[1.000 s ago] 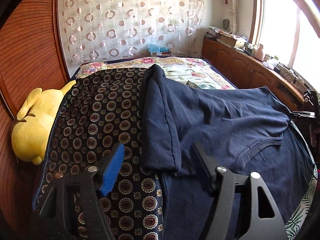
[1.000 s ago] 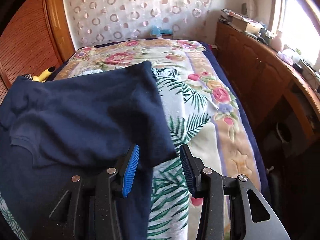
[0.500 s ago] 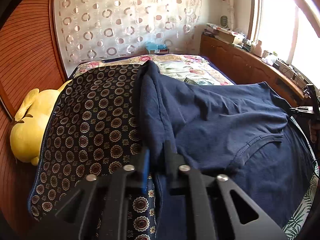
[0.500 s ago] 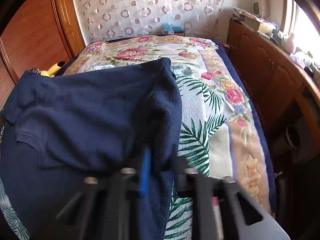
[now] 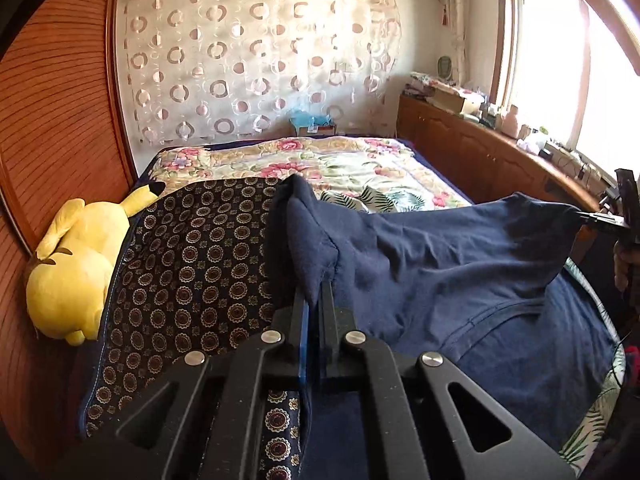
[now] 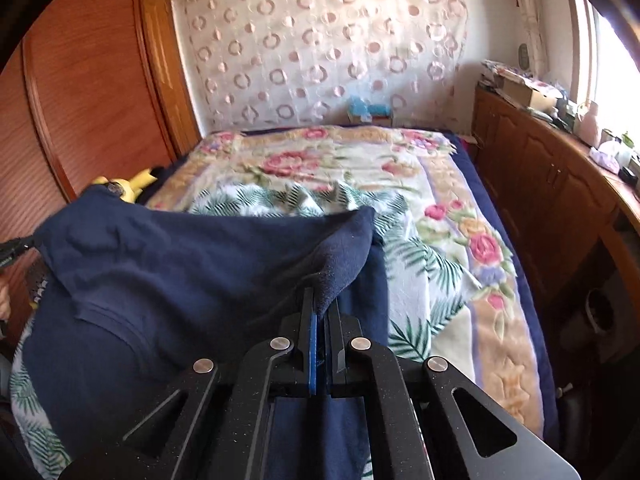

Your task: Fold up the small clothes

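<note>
Since 1.0 s ago both grippers closed from open and lifted: left gripper and right gripper fingers each pinch a corner of the navy shirt, held taut above the bed, likely to carry the fold over.

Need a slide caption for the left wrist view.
Left gripper shut on a navy shirt corner above the patterned quilt; right gripper holds the far corner.
</note>
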Motion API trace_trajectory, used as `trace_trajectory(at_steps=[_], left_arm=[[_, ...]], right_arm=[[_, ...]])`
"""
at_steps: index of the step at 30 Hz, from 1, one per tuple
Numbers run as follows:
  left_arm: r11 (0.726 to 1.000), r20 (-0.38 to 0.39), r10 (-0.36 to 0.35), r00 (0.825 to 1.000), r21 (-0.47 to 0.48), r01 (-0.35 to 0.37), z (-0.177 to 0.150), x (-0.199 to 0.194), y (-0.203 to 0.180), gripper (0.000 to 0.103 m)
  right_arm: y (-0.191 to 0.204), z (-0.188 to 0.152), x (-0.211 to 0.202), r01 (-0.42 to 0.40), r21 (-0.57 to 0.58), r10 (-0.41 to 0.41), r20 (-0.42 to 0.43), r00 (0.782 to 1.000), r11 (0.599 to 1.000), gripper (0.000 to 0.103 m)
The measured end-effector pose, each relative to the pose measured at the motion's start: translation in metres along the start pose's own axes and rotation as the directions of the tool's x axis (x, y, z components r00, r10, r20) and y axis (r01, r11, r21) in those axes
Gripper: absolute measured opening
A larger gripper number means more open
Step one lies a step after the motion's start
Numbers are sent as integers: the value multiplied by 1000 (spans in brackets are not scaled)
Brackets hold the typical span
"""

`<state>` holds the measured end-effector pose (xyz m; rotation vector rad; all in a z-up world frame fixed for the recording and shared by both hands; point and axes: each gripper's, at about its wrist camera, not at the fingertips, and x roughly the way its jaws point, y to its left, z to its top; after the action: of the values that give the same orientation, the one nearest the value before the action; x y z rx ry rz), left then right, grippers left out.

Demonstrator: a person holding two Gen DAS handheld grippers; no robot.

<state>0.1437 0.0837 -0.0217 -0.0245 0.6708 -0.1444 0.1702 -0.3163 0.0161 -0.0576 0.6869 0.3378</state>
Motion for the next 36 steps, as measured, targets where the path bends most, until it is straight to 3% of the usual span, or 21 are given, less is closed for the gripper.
trace_trajectory(at_steps=[7,18,28,36], left_arm=[[999,24,-35,999,-18,35,-12,-20,0,4],[997,60,-66,996,-47,69,-32,-56,-1,4],[984,57,-142,988,-99,148,-70,-83,-16,4],[974,150,-186,971,-98,202,-46,-133,-18,4]], right_arm=[[6,-10,-17,-48,2,48,33,998,999,2],[5,-26,-49,-36,10,35,82,996,999,2],[20,-50,-84,-49,3,48,98,994,999,2],[24,-41,-121,-58,-29,62,156,986,998,2]])
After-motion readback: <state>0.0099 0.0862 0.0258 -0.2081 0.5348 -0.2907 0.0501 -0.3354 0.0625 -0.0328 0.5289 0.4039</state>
